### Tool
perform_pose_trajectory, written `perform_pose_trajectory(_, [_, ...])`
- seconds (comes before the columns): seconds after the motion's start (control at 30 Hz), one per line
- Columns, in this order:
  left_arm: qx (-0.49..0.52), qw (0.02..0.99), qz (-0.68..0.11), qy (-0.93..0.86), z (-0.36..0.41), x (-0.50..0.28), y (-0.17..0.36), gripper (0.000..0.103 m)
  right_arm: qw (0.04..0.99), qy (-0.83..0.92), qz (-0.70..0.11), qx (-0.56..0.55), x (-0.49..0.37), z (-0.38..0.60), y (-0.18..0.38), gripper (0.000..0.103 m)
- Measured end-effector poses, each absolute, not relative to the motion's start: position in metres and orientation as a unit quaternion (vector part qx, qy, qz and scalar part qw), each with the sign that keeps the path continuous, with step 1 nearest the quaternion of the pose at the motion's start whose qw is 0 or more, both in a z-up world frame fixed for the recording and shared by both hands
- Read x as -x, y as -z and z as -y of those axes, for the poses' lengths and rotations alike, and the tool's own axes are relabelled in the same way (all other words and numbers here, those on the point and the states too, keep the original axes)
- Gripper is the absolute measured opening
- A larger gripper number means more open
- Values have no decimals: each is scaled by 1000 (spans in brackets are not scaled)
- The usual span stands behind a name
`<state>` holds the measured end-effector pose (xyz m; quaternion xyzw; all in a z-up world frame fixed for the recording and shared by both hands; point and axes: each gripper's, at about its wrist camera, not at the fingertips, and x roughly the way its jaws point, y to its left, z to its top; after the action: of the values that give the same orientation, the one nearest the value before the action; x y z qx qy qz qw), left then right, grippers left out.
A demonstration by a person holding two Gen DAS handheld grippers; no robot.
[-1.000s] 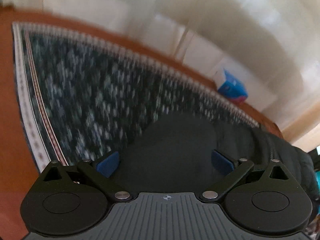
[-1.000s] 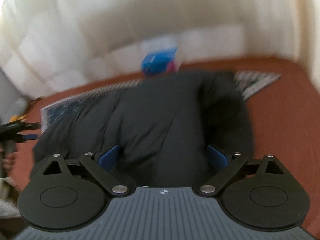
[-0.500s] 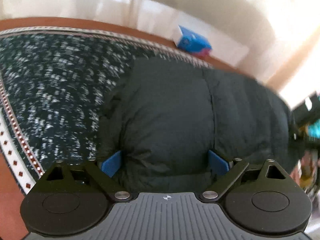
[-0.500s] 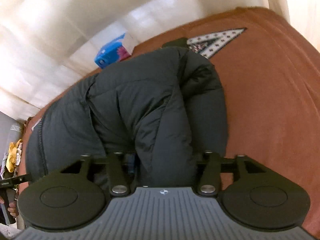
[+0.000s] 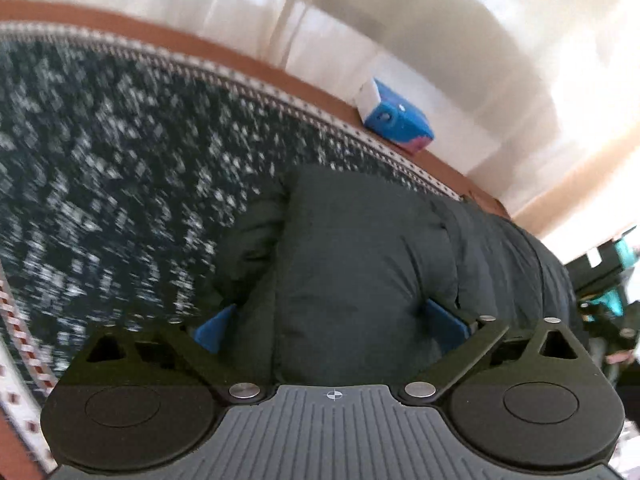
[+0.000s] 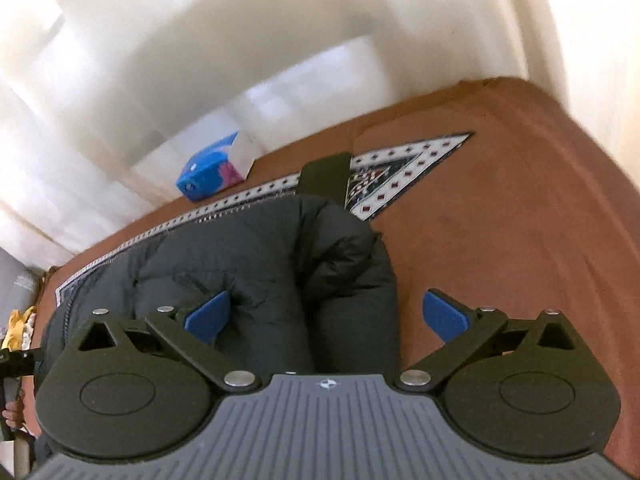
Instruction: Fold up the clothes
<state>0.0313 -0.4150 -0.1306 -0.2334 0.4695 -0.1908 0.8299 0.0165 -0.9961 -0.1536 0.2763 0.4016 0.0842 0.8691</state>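
With the dark puffer jacket [image 6: 248, 264] bunched on the patterned rug [image 5: 120, 160], both the left gripper [image 5: 332, 322] and right gripper [image 6: 326, 312] hold spread fingers over it, seemingly mid-fold, needing fresh edge grips.

Left gripper [image 5: 332, 322] spreading wide, blue pads [image 5: 212, 328] sitting apart at either side of the view. Right gripper [image 6: 326, 314] likewise gaping, one blue pad [image 6: 206, 316] at left, the other well off at right, nothing pinched between. A hand [image 6: 14, 416] showing faintly at the right view's lower left edge, gripping the other tool's handle.
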Motion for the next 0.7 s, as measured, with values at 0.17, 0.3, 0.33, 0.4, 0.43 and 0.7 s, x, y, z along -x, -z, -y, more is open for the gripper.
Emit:
perform_pose_trajectory(0.17, [274, 810, -474, 212, 411, -46, 160, 103, 828, -102, -418, -359, -29, 1003, 193, 102])
perform_pose_trajectory(0.3, [301, 795, -474, 229, 407, -51, 178, 103, 798, -116, -405, -431, -25, 1007, 215, 103])
perform_pose_trajectory(0.33, [306, 792, -473, 233, 407, -53, 182, 103, 792, -118, -401, -445, -24, 1007, 220, 103])
perform_pose_trajectory(0.4, [316, 788, -469, 242, 406, -56, 188, 103, 786, -117, -395, -461, -26, 1003, 229, 103])
perform_pose_trajectory(0.43, [321, 786, -467, 247, 406, -57, 191, 103, 785, -117, -391, -466, -26, 1000, 234, 103])
perform_pose_trajectory(0.7, [357, 766, -454, 282, 412, -55, 194, 80, 778, -82, -385, -489, -18, 980, 227, 70])
